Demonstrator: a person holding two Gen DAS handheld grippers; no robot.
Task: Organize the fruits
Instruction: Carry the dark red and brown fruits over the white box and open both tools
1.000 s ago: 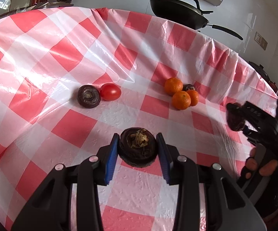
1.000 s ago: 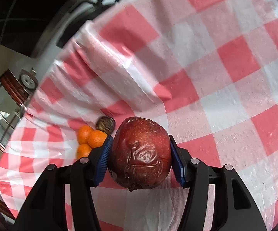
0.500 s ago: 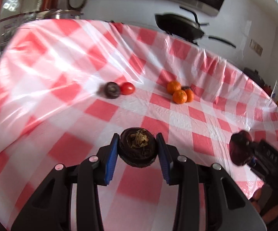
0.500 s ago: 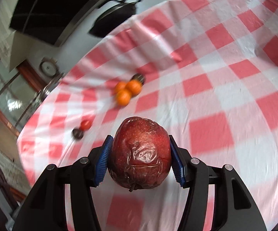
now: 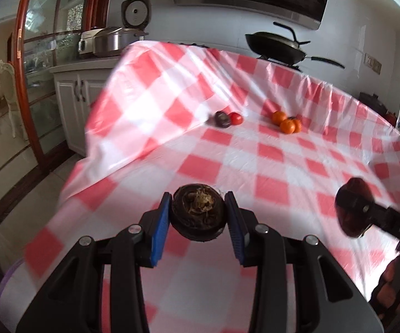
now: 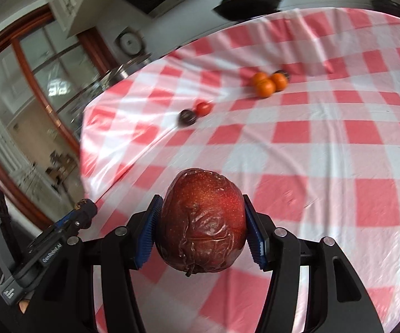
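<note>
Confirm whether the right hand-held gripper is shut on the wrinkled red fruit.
Shut: both blue pads of the right hand-held gripper press the wrinkled red fruit.

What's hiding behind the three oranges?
A small dark round fruit peeks out just behind the three oranges on the checkered tablecloth. Only its top edge shows; the oranges cover the rest, so what kind of fruit it is can't be told.

Checked tablecloth, black wok, rice cooker
</note>
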